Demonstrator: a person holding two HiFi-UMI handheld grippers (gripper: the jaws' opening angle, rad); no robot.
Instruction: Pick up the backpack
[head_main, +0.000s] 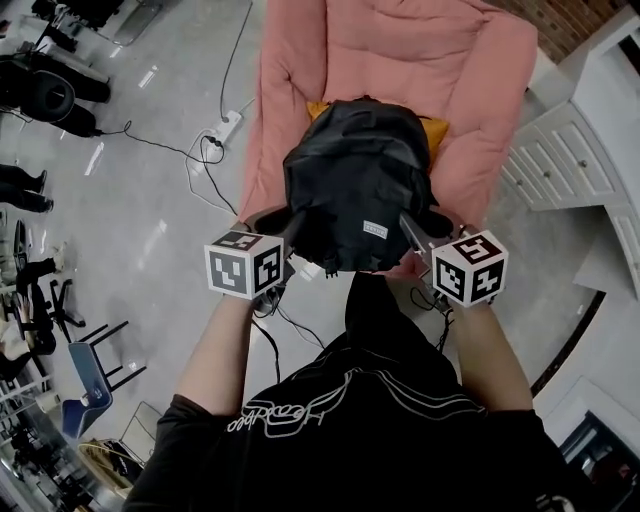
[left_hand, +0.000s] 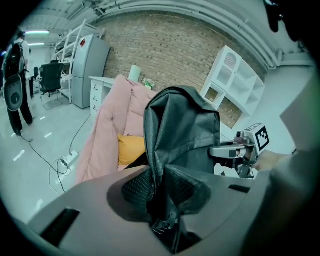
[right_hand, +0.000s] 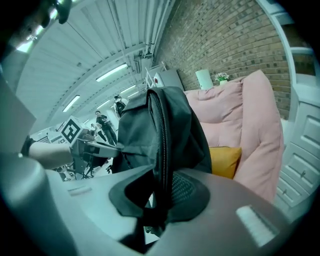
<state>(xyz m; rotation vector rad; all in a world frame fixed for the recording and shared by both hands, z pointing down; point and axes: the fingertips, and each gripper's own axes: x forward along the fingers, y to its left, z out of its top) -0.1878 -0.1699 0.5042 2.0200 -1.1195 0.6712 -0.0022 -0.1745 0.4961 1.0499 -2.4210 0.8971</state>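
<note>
A black backpack (head_main: 355, 185) hangs in the air in front of the pink sofa (head_main: 400, 60), lifted clear of the seat. My left gripper (head_main: 290, 232) is shut on its left side; in the left gripper view the black fabric (left_hand: 177, 135) is pinched between the textured pads (left_hand: 136, 189). At the bag's right side my right gripper (head_main: 410, 230) is shut on it, and the right gripper view has the zipper edge (right_hand: 162, 145) clamped between its pads (right_hand: 187, 190). Each gripper shows across the bag in the other's view.
A yellow cushion (head_main: 432, 130) lies on the sofa behind the bag. White cabinets (head_main: 565, 150) stand to the right. Cables and a power strip (head_main: 225, 128) lie on the floor at the left, near office chairs (head_main: 45, 95). People stand far off.
</note>
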